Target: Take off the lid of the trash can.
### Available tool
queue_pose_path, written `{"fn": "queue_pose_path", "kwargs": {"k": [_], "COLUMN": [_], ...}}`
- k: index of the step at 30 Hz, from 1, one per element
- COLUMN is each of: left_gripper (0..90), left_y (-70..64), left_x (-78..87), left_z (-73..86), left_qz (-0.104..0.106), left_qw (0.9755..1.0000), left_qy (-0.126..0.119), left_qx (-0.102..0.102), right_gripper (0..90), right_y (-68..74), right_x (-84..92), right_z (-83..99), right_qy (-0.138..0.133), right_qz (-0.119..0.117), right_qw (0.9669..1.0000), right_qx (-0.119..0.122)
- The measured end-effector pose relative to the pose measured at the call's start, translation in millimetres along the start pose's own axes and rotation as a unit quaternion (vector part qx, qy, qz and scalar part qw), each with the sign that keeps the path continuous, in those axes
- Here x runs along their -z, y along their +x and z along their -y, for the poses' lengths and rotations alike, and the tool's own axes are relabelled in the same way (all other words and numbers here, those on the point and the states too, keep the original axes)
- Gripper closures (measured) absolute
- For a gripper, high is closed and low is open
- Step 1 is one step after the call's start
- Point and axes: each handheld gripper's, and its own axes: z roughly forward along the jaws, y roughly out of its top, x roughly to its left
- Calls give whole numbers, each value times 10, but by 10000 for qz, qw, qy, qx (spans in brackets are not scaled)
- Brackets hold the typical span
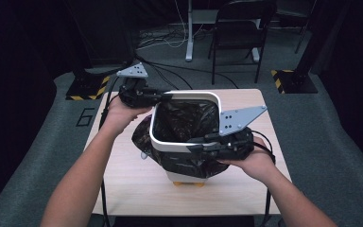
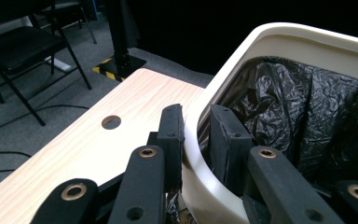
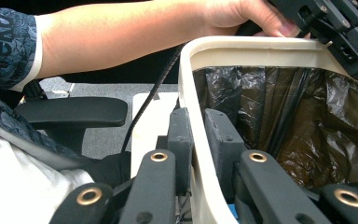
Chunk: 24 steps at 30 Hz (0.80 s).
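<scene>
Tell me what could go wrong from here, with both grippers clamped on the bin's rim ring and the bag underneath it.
1. The left gripper and right gripper each pinch the white rim ring at only a narrow spot; uneven pulling could tilt or jam it.
2. The black bag hangs loosely bunched outside the bin; it might slip or tear under the ring.
3. The bin stands unbraced on the table; a hard tug might tip it.
</scene>
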Motion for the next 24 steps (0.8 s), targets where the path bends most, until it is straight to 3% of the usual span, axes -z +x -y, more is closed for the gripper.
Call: {"fn": "queue_pose_path", "kwargs": {"k": [24], "left_gripper": [749], "left_y": [-132], "left_x": [68], "left_z": [-196], "left_qz": [69], "left_qw": [9998], "left_qy": [-134], "left_qx": [-133], "right_gripper": [833], "right_y": [122], "right_x": [145], "right_z": [-125], "right_qy": [-19], "right_qz": [70], "right_qw": [9995], "right_qx": [314]}}
